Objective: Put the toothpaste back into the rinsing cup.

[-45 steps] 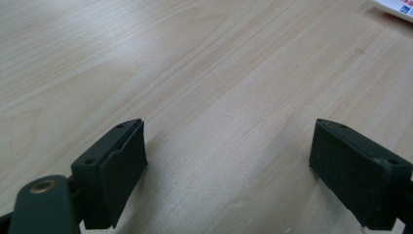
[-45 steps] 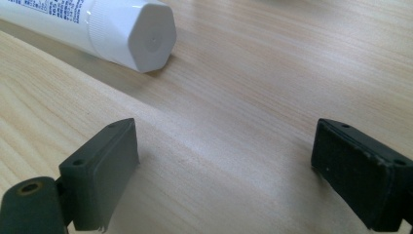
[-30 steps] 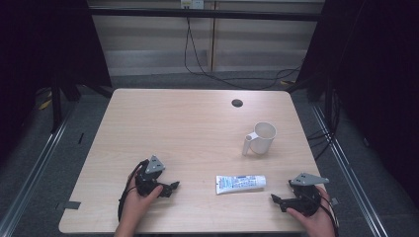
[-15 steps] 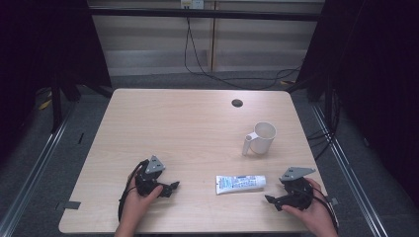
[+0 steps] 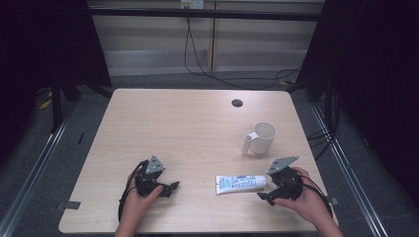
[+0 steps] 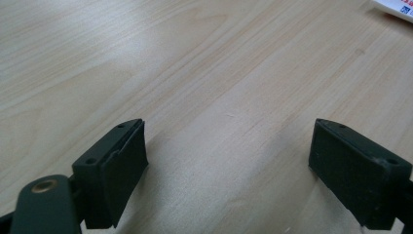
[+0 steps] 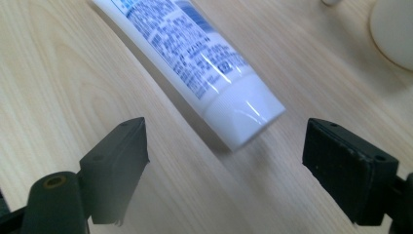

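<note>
White tube (image 5: 240, 183) beside right gripper (image 5: 265, 195), apart.

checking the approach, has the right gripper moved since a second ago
Yes. In the high view the right gripper has shifted left toward the capped end of the toothpaste tube, which lies where it was. Its jaws have just been closing slightly, open, with nothing between them.

White plastic squeeze tube (image 7: 195, 58) with blue-printed label, lying beside the white ceramic mug (image 5: 262, 137): several lines of small blue print, blurred, no word legible.
</note>
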Available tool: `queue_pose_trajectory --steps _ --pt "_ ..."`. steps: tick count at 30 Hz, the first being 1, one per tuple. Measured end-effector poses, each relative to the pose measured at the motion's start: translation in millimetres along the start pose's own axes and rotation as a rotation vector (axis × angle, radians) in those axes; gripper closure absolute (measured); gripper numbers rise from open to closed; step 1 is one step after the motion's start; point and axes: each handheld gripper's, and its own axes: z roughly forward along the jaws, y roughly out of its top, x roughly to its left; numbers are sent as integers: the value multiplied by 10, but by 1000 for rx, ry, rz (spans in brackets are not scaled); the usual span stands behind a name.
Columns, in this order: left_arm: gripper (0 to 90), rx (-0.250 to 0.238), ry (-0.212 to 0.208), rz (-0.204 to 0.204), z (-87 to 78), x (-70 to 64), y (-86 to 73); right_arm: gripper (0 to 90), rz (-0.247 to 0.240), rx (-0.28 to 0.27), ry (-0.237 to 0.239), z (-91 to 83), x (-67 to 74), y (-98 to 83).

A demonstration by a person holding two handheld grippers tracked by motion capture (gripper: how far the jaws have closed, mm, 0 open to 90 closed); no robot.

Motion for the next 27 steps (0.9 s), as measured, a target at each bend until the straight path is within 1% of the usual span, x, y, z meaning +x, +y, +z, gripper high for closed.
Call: queue_pose_trajectory --steps 1,3,4,8,9,10,11,12,14,17,20,21,23,27 --pt "138 -2 0 0 0 0 -1 166 -3 1 7 -1 0 24" --pt "140 -1 1 0 -3 -1 -2 169 -34 12 1 -12 7 89" --pt "141 -1 1 0 -3 -1 -2 169 -34 12 1 -12 7 89" --pt "144 -5 1 -9 -3 -10 -7 174 -41 16 17 6 33 194" --pt "145 -7 3 -11 -2 -13 -8 177 -61 26 17 43 38 245" --pt "145 -7 3 -11 -2 -13 -8 177 -61 26 17 43 38 245" --pt "145 -6 3 -11 -2 -13 -8 177 -74 45 18 82 47 284" --pt "145 -6 3 -11 -2 -13 -8 178 -73 52 26 92 55 298" --pt "145 -7 3 -11 -2 -13 -8 182 -81 51 30 112 62 315" --pt "145 -6 3 -11 -3 -13 -8 186 -104 63 46 169 98 373" --pt "145 -7 3 -11 -2 -13 -9 186 -130 79 51 214 142 439" --pt "145 -7 3 -11 -2 -13 -9 186 -130 79 51 214 142 439" --pt "145 -7 3 -11 -3 -13 -9 187 -150 94 46 245 152 476" --pt "145 -6 3 -11 -3 -14 -9 198 -154 101 58 295 168 527"
